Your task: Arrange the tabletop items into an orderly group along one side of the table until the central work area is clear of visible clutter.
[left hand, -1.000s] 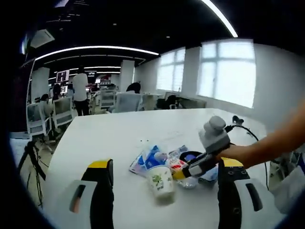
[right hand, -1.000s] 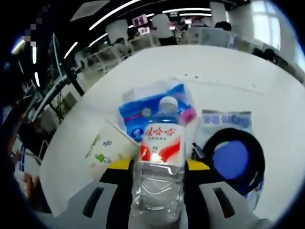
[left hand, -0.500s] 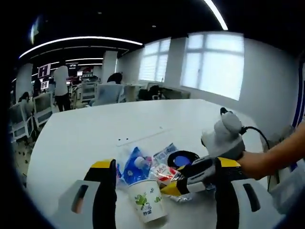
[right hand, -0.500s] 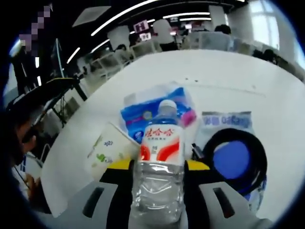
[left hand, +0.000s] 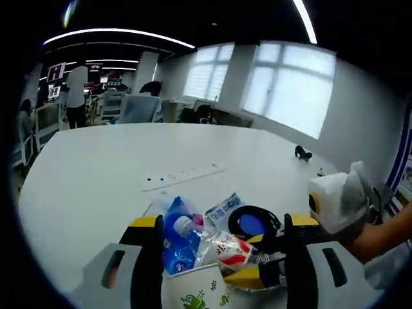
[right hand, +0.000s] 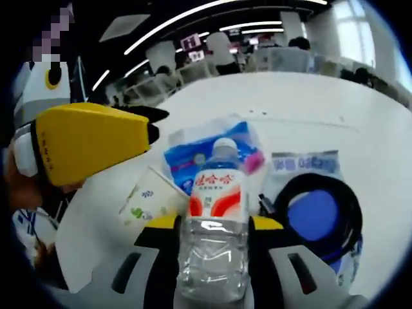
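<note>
The right gripper [right hand: 213, 235] is clamped on a water bottle [right hand: 214, 219] lying over the clutter on the white table [right hand: 309, 109]. Beyond it lie a blue snack bag [right hand: 199, 154], a paper cup [right hand: 147, 199] to the left and a black ring with a blue centre [right hand: 315, 215] to the right. The left gripper [left hand: 219, 235] stands wide open just behind the cup [left hand: 193, 295], with the bottle [left hand: 226, 248] between its jaws
</note>
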